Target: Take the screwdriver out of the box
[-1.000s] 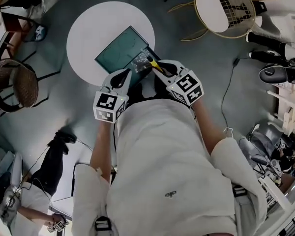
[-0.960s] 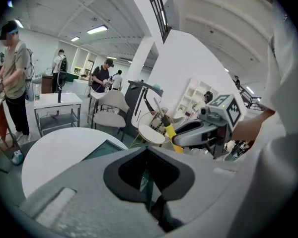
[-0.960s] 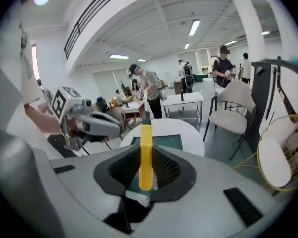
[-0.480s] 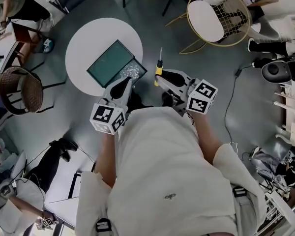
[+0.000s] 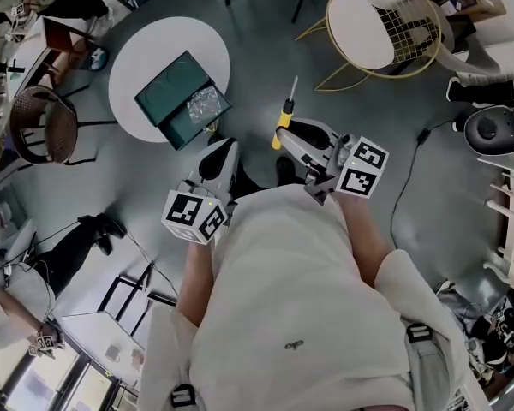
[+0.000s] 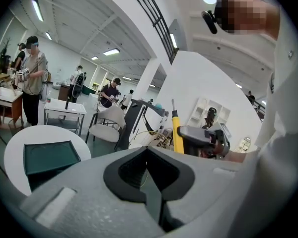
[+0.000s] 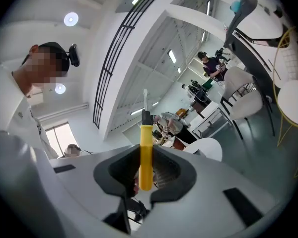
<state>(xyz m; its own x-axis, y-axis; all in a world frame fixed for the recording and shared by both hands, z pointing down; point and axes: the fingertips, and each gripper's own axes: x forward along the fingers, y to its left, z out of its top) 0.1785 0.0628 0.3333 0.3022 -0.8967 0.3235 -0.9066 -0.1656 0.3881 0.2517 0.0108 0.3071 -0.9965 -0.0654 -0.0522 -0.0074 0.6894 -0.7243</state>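
Note:
The screwdriver [image 5: 282, 123], yellow-handled with a thin metal shaft, is clamped in my right gripper [image 5: 293, 133] and stands off the right side of the round white table [image 5: 146, 45], over the floor. In the right gripper view the handle [image 7: 145, 157] stands upright between the pads. The open dark green box [image 5: 173, 99] sits on the table with a clear plastic bag [image 5: 200, 105] inside. My left gripper [image 5: 219, 157] hangs below the box, off the table, shut and empty. From the left gripper view I see the box [image 6: 49, 156] at left and the screwdriver [image 6: 176, 130] at right.
A gold wire chair [image 5: 385, 20] stands at upper right and a wicker chair [image 5: 38, 127] at far left. A black cable [image 5: 403, 169] runs across the grey floor. Another person [image 5: 17, 315] stands at lower left. Dark equipment [image 5: 497, 127] crowds the right edge.
The right gripper has carried the screwdriver out of the box and off to the right of the table. The left gripper has drawn back from the box edge.

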